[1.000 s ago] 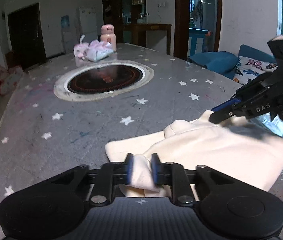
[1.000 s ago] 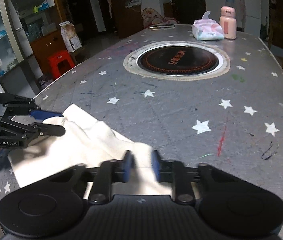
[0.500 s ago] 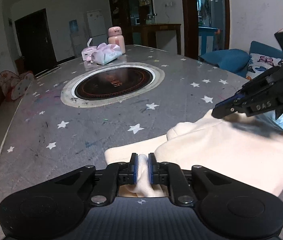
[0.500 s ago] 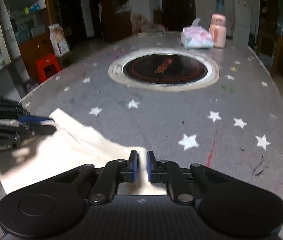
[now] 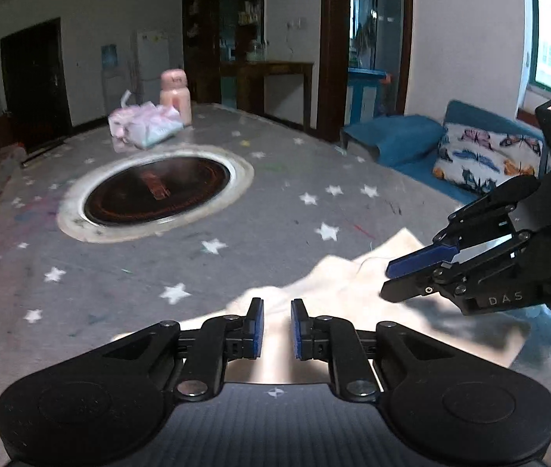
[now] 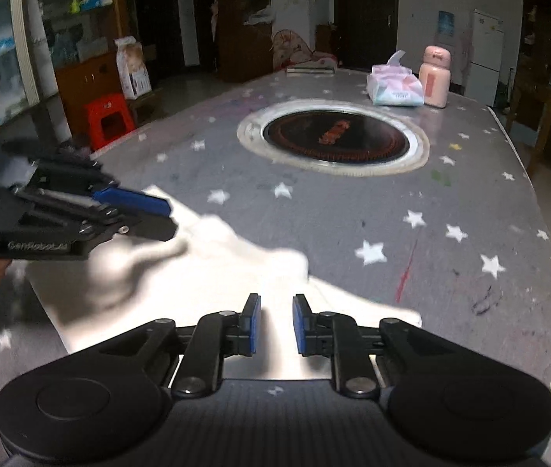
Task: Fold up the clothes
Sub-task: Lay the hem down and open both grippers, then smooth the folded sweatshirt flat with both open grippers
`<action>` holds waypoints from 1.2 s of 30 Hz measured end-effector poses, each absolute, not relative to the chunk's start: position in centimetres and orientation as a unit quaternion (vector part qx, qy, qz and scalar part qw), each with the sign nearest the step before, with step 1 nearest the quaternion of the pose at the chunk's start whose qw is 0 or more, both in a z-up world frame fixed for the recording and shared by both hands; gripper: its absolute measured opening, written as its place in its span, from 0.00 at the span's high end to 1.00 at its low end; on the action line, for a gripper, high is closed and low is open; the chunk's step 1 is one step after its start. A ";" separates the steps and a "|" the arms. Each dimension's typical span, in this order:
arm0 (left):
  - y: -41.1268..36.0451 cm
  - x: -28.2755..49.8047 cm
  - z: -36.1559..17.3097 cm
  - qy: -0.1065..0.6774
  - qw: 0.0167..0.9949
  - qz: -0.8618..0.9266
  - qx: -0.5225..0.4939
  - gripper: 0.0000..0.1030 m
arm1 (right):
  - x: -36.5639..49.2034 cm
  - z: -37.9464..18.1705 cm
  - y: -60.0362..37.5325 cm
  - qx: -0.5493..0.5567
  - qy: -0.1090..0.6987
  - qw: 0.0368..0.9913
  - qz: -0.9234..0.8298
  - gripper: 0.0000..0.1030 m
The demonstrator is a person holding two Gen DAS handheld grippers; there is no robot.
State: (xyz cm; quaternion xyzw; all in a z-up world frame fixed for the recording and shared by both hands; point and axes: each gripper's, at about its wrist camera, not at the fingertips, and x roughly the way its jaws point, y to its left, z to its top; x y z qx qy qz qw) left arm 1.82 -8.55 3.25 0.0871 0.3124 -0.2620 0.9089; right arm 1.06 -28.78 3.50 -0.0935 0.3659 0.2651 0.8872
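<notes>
While both grippers hang just above the cloth, nothing is pinched: the left gripper (image 5: 277,329) has its blue pads spread with a clear gap between them, and the right gripper (image 6: 276,323) is spread likewise.

Of containers, only two show, both at the far end of the bench (image 6: 353,210): a soft pack of tissues (image 6: 394,88) with one sheet poking from its top, and a pink bottle (image 6: 435,76) standing upright just beside it. What the bottle holds cannot be told.

The cream garment (image 6: 236,272) lies flat on the near edge of the bench, under and ahead of both grippers. It looks folded over on itself, with a raised layered edge toward the bench's middle and a pointed corner (image 5: 404,235) reaching out on the right gripper's side. Strong light washes out its surface, and shadows of the grippers fall across it.

A round dark cooktop (image 5: 156,194) with a pale ring is sunk into the middle of the bench, well apart from the garment. White stars dot the grey bench top, and a red streak (image 6: 405,274) marks it near the cloth. Off the bench are a red stool (image 6: 110,118), a blue sofa with a butterfly cushion (image 5: 485,155), and a white fridge (image 6: 485,56). Nothing lies between the grippers and the garment.
</notes>
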 end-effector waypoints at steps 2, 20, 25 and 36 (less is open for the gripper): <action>-8.7 2.3 2.8 0.319 0.908 -0.258 0.082 0.84 | 1.6 2.7 -29.5 -0.083 0.371 0.890 0.250 0.85; -9.2 2.4 2.8 0.319 0.911 -0.251 0.074 0.79 | -0.6 4.7 -33.1 -0.071 0.354 0.905 0.226 0.85; -9.3 -0.4 4.1 0.302 0.912 -0.271 0.066 0.74 | -3.1 5.6 -31.3 -0.088 0.344 0.896 0.267 0.82; -9.2 -8.0 3.9 0.285 0.909 -0.295 0.075 0.67 | -7.7 4.8 -27.9 -0.118 0.328 0.887 0.302 0.76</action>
